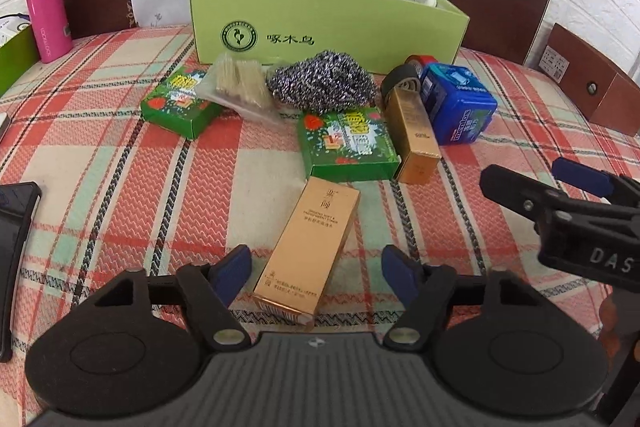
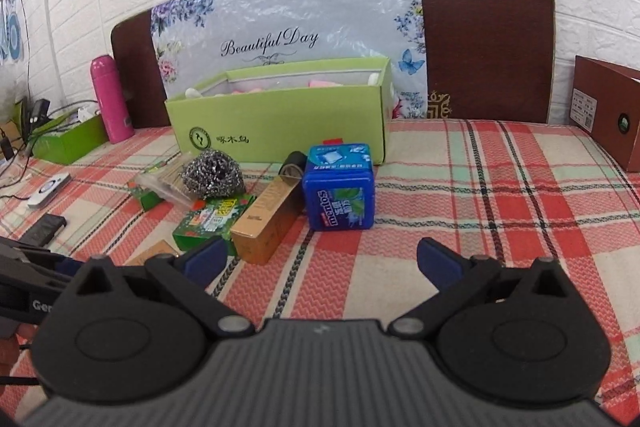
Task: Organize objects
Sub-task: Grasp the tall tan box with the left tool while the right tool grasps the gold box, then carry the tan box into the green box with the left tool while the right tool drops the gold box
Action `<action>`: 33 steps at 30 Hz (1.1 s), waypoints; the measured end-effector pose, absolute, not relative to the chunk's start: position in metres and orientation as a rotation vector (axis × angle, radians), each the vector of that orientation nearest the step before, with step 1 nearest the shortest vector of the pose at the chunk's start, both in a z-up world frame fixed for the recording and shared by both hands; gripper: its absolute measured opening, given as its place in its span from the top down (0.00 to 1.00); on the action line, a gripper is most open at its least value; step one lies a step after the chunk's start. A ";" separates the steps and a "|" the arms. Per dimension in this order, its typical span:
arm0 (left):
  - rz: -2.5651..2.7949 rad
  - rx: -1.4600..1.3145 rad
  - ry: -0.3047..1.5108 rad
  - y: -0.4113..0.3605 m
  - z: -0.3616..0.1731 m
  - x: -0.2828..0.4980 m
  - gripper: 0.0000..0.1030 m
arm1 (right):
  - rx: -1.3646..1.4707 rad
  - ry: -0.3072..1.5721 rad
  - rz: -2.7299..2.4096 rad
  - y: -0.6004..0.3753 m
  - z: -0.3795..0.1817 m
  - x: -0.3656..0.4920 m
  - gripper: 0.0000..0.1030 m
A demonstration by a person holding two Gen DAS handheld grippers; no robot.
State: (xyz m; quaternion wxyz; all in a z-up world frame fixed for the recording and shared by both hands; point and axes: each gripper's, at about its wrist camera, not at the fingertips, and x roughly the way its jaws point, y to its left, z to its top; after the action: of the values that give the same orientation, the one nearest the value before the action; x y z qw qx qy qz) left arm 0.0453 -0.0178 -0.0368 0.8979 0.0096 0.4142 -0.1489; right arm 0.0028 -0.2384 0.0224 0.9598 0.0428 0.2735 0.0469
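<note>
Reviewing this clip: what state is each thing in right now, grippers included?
Left hand-held gripper: open, straddling the near gold box.
Right hand-held gripper: open, empty.
Green box: open, upright.
Far gold box: lying flat.
Mentos tub: closed.
Pink flask: upright, capped.

The inside of the green box (image 1: 328, 27) is mostly hidden by its front wall; only pale and pink shapes show over the rim in the right wrist view. The roll of tape (image 1: 400, 83) is partly covered by the gold box (image 1: 414, 131) and the blue mentos tub (image 1: 460, 103). The black object (image 1: 14, 259) is cut by the left edge. The small print on the near gold carton (image 1: 308, 247) is too small to read.
</note>
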 end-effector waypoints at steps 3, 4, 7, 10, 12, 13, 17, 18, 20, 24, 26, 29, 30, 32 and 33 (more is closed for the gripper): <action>-0.298 0.037 0.843 -0.017 -0.037 0.046 0.39 | 0.073 0.570 0.106 -0.230 0.017 0.014 0.00; -0.295 0.037 0.841 -0.016 -0.037 0.047 0.43 | 0.068 0.574 0.114 -0.227 0.016 0.018 0.01; -0.286 0.025 0.837 -0.013 -0.037 0.049 0.58 | 0.075 0.604 0.133 -0.218 0.012 0.033 0.17; -0.278 0.012 0.833 -0.011 -0.036 0.051 0.66 | 0.111 0.638 0.173 -0.213 0.008 0.048 0.32; -0.280 0.001 0.829 -0.009 -0.036 0.052 0.66 | 0.105 0.646 0.185 -0.208 0.005 0.055 0.44; -0.282 0.002 0.826 -0.008 -0.036 0.052 0.66 | 0.102 0.651 0.195 -0.207 0.004 0.057 0.60; -0.283 -0.001 0.824 -0.006 -0.036 0.055 0.67 | 0.099 0.646 0.211 -0.212 0.008 0.049 0.77; -0.284 -0.005 0.825 -0.004 -0.036 0.056 0.67 | 0.097 0.647 0.220 -0.216 0.011 0.045 0.77; -0.282 -0.015 0.827 -0.002 -0.035 0.056 0.67 | 0.116 0.653 0.247 -0.226 0.014 0.034 0.77; -0.287 -0.015 0.828 0.001 -0.034 0.052 0.67 | 0.100 0.689 0.292 -0.247 0.016 0.003 0.77; -0.281 -0.028 0.825 0.002 -0.034 0.051 0.67 | 0.085 0.708 0.289 -0.254 0.013 -0.008 0.76; -0.281 -0.032 0.828 0.003 -0.034 0.052 0.67 | 0.079 0.704 0.273 -0.255 0.011 -0.013 0.68; -0.282 -0.026 0.831 0.002 -0.033 0.052 0.67 | 0.079 0.698 0.272 -0.253 0.011 -0.012 0.66; -0.284 -0.021 0.834 0.003 -0.033 0.052 0.67 | 0.073 0.688 0.273 -0.248 0.011 -0.008 0.60; -0.283 -0.023 0.835 0.003 -0.033 0.053 0.67 | 0.064 0.681 0.275 -0.244 0.011 -0.007 0.58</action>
State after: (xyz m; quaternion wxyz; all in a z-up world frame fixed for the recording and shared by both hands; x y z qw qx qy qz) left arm 0.0525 0.0035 -0.0325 0.9044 -0.0111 0.4039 -0.1370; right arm -0.0069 -0.2443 0.0105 0.9329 0.0312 0.3329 0.1342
